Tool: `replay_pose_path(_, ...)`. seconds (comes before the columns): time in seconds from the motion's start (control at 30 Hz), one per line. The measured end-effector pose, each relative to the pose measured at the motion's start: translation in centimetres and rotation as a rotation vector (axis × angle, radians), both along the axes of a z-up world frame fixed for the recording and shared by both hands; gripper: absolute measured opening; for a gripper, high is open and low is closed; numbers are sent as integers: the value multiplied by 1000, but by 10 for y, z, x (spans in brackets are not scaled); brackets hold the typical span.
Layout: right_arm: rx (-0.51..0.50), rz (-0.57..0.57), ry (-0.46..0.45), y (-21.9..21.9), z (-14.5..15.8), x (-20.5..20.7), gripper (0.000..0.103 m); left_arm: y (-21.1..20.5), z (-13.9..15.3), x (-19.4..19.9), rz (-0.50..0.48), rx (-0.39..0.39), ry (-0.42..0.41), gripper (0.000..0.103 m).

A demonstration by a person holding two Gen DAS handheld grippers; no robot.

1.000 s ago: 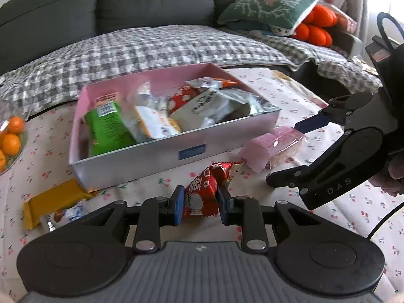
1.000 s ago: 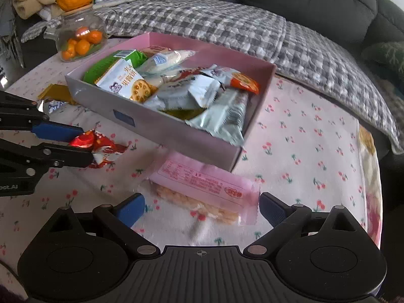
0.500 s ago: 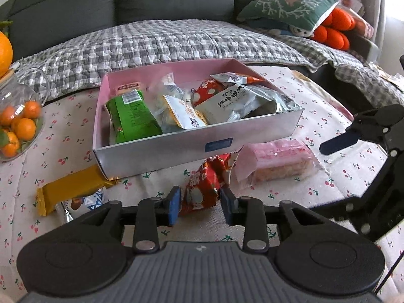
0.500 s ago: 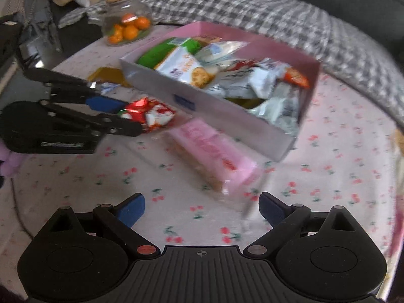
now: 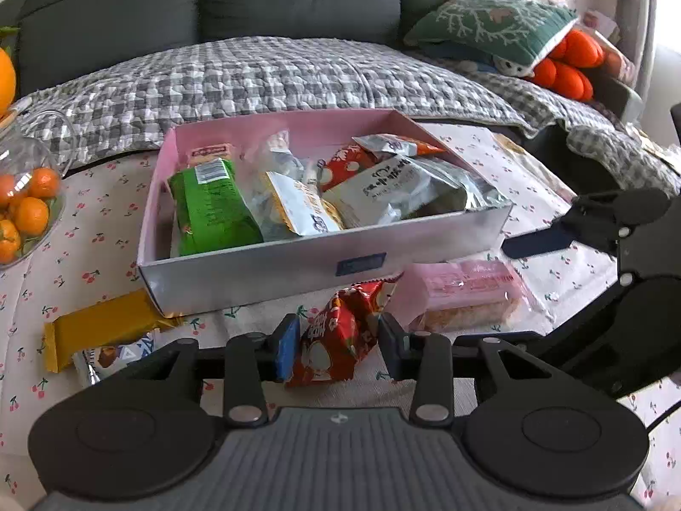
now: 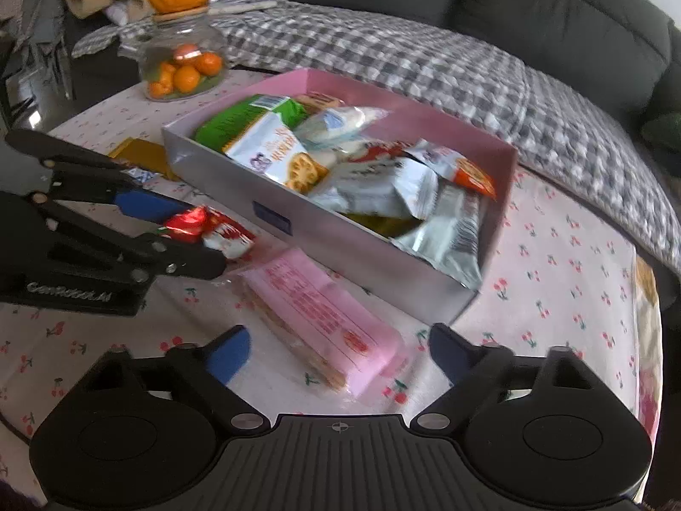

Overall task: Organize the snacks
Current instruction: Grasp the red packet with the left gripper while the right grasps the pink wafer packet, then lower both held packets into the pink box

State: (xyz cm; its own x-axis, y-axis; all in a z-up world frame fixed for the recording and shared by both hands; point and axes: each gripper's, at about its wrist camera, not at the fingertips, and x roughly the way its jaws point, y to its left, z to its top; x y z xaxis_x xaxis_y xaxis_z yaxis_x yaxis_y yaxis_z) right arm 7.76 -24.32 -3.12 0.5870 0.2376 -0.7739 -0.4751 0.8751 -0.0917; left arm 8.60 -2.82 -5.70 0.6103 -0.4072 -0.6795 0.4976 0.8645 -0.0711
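1. The left gripper (image 5: 336, 343) points down at a slant, its jaws set narrow, blue pads on either side of a red snack packet (image 5: 340, 340) without clearly pressing it.
2. From the right wrist view the same gripper (image 6: 200, 234) reaches in from the left edge.
3. The right gripper (image 6: 336, 353) also tilts downward, jaws wide but just closing in, straddling a pink wafer packet (image 6: 323, 311) with gaps on both sides.
4. Its dark fingers (image 5: 540, 240) enter the left wrist view from the right.

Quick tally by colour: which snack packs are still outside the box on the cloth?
Red pack: 1
Pink pack: 1
Yellow pack: 1
Blue-and-white pack: 1
Total: 4 outside the box
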Motion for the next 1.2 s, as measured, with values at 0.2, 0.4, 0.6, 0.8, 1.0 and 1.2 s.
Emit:
replay_pose_path(0.2,6,21,2,3,7,-3,48,7,5,2,47,-16,3,34)
replay_pose_path(0.4,30,33,-1,4,17,-8,40,12,13,0,53,-45,5,33)
replay_pose_path(0.6,25,50,-27,9,27,-17,37,14,21,-4,48,-51,-3,33)
replay_pose_path(0.8,42,40,-68,11,41,-25,37,23,32,-6,60,-77,-17,33)
replay_pose_path(1.0,71,-9,-118,7,55,-24,37,34,45,-4,87,-107,-45,32)
replay_pose_path(1.2,84,-106,-172,1,63,-10,37,38,53,5,156,-141,-55,32)
